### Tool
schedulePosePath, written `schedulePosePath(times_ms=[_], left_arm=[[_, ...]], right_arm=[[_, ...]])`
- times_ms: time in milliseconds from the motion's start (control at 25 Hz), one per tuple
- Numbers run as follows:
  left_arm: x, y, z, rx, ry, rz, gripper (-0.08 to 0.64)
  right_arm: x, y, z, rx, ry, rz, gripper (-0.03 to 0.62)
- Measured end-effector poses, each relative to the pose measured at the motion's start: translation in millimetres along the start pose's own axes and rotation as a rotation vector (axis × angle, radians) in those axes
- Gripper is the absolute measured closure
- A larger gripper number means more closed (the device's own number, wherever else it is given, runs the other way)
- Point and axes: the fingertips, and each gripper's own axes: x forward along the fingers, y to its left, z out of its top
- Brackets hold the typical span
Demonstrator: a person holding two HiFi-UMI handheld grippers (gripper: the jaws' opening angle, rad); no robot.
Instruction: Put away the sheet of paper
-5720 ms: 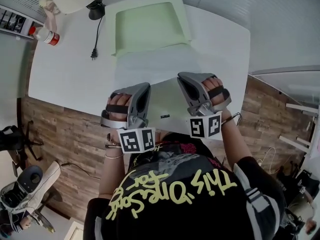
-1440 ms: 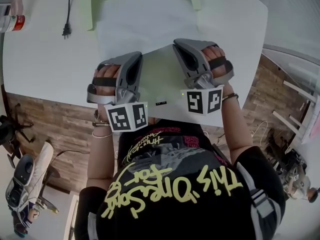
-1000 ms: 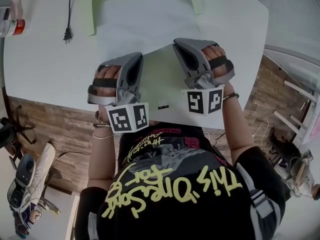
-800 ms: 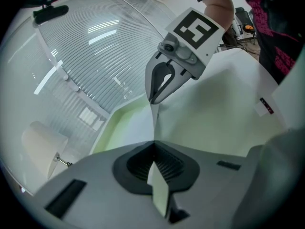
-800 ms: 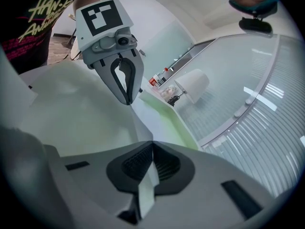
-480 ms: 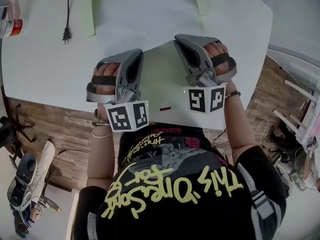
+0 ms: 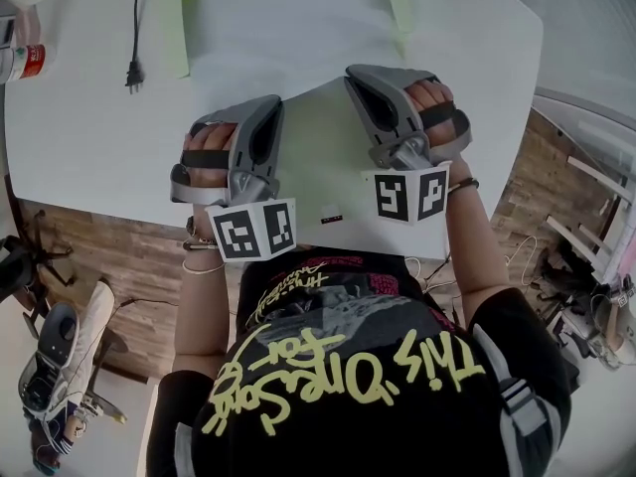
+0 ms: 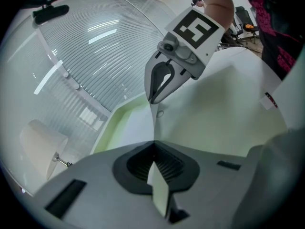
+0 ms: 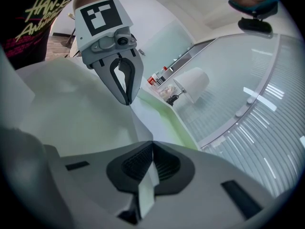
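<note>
**Sheet brought up to the folder, pinched at both ends**

Both grippers and the sheet (image 7: 316,157) have come closer to the folder (image 7: 169,23) than they were some seconds back, when it lay well ahead of them. Over the last second the pose has hardly changed.

The left gripper (image 7: 266,117) and right gripper (image 7: 360,82) are each clenched on the sheet, one at either end of the edge that faces the folder. In the left gripper view that edge runs from its own ribbed pads (image 8: 136,163) straight across to the right gripper's tips. The folder's green rim lies on one side of that line, and the pale sheet spreads away from the folder, back toward the person. The right gripper view mirrors this: its pads (image 9: 133,163) are shut on paper, with a narrow strip poking out behind them.

Gripping two ends likely keeps the thin sheet spread and its leading edge straight, so it can slide in flat rather than buckle. The downward tilt of both tools seems to aim that edge at the folder.

The sheet appears lifted off the table (image 7: 89,147), on the near side of the folder. I cannot tell whether its leading edge stops just short of the folder's near border or already overlaps it. It is not yet put away
</note>
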Motion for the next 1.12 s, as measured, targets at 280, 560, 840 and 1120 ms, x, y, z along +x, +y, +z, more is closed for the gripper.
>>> schedulePosePath(times_ms=[280,560,840,1120], left_arm=[[-1.9,4.0,-1.3,0.003,-0.008,0.002,0.553],[3.4,8.9,-5.1,0.007,-0.010,-0.002,0.554],[4.8,12.9,-9.8,0.006,-0.007,-0.006,0.553],[5.8,15.0,-6.4,0.013,-0.014,-0.001,0.553]], right_arm=[[1.0,-3.1,4.2,-0.006,0.004,-0.008,0.584],[7.9,-6.4,4.0,-0.003,0.012,-0.015,0.584],[12.6,-8.0,7.1,-0.004,0.015,-0.017,0.584],[10.3,-11.3,5.7,-0.010,0.020,-0.026,0.584]])
